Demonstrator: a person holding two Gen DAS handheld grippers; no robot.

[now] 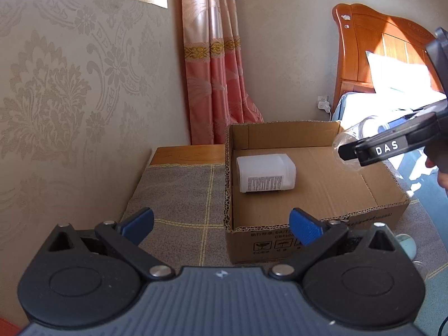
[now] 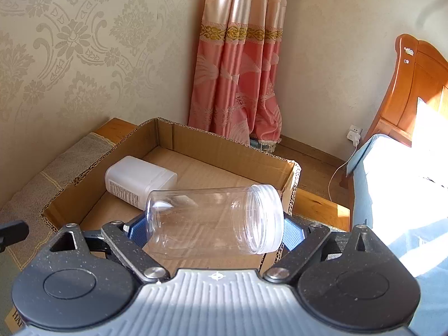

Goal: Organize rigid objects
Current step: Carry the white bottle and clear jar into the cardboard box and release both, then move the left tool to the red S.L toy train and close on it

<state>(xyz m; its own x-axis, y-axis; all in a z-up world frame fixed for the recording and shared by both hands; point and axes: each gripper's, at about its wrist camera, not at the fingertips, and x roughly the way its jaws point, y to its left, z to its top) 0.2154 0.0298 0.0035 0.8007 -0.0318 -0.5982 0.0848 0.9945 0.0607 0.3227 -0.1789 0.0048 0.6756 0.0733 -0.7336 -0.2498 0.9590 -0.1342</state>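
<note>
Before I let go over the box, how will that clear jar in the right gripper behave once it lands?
The clear jar is round and held sideways, so it will likely roll across the flat floor of the cardboard box. It looks empty and thin-walled, so probably light and bouncy. The white bottle lying nearby might stop it.

Right gripper [image 1: 347, 151], side of finger: white capitals "DAS".
Cardboard box [image 1: 280, 240], front wall: printed lines, blurred, only "GB" partly legible; 3 handling pictograms below.
Same box, corner in right wrist view: "HA", cut off.
White container [image 1: 266, 175]: fine-print label, unreadable.
</note>
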